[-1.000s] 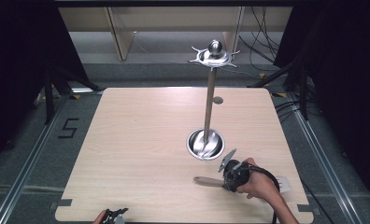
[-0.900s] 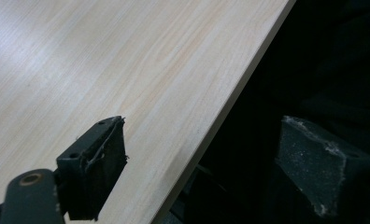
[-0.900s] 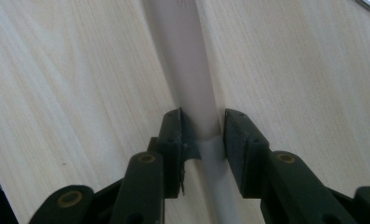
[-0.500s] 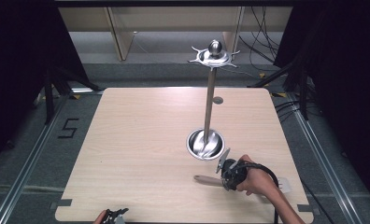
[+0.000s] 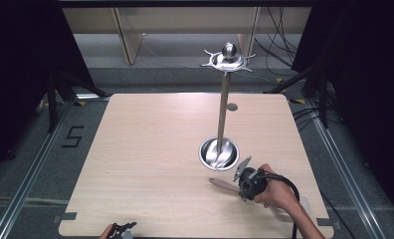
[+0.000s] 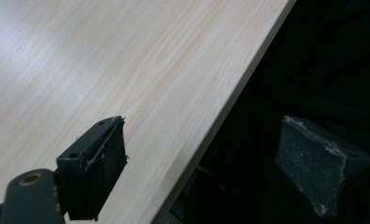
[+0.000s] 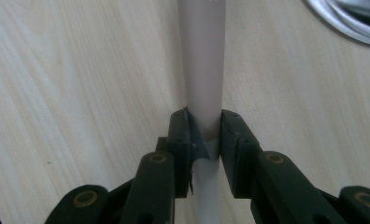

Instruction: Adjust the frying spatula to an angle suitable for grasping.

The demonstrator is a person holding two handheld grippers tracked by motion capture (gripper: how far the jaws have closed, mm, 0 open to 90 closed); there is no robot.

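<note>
On the tabletop (image 5: 150, 149) just in front of the metal stand (image 5: 219, 152) lies a handled utensil (image 7: 202, 70); right gripper (image 7: 205, 133) jaws have just closed, now clamped on its handle. It looks stiff, light, smooth, maybe slippery; mid-handle hold seems sound. Left gripper (image 6: 211, 168) jaws wide, empty.

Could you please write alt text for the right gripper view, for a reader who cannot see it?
The right claw is shut on a pale, rod-like handle that runs straight up the middle of the picture above a light wooden table. The curved rim of a metal stand base cuts the top right corner.
</note>
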